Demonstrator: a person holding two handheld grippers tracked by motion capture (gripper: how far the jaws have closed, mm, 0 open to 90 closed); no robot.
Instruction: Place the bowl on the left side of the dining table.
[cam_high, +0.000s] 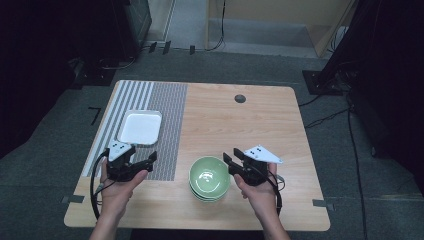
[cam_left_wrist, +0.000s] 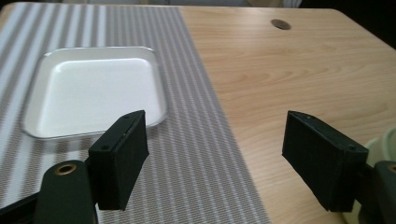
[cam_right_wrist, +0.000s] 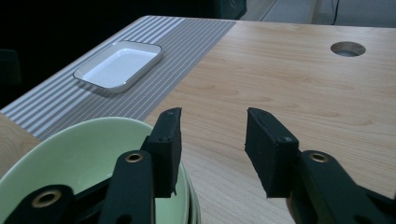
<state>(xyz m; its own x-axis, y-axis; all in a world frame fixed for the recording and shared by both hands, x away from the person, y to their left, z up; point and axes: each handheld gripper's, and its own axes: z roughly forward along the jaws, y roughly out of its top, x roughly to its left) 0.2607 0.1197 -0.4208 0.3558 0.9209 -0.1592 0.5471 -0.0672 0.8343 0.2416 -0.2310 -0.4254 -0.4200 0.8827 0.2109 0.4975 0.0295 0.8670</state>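
Note:
A stack of pale green bowls (cam_high: 209, 177) sits near the front middle of the wooden table (cam_high: 260, 125). My right gripper (cam_high: 231, 161) hovers just right of the bowls (cam_right_wrist: 88, 163), open, its left jaw above the rim and nothing between the jaws. A white square tray (cam_high: 139, 126) rests on the striped mat (cam_high: 165, 120) at the left. My left gripper (cam_high: 150, 160) is held over the mat's front part, below the tray (cam_left_wrist: 93, 88), jaws wide open and empty. In the left gripper view the mat (cam_left_wrist: 196, 140) runs under the jaws.
A round cable hole (cam_high: 240, 98) lies at the table's far middle. Dark stands and cables (cam_high: 330, 117) cross the carpet around the table. Bare wood stretches across the middle and right of the tabletop.

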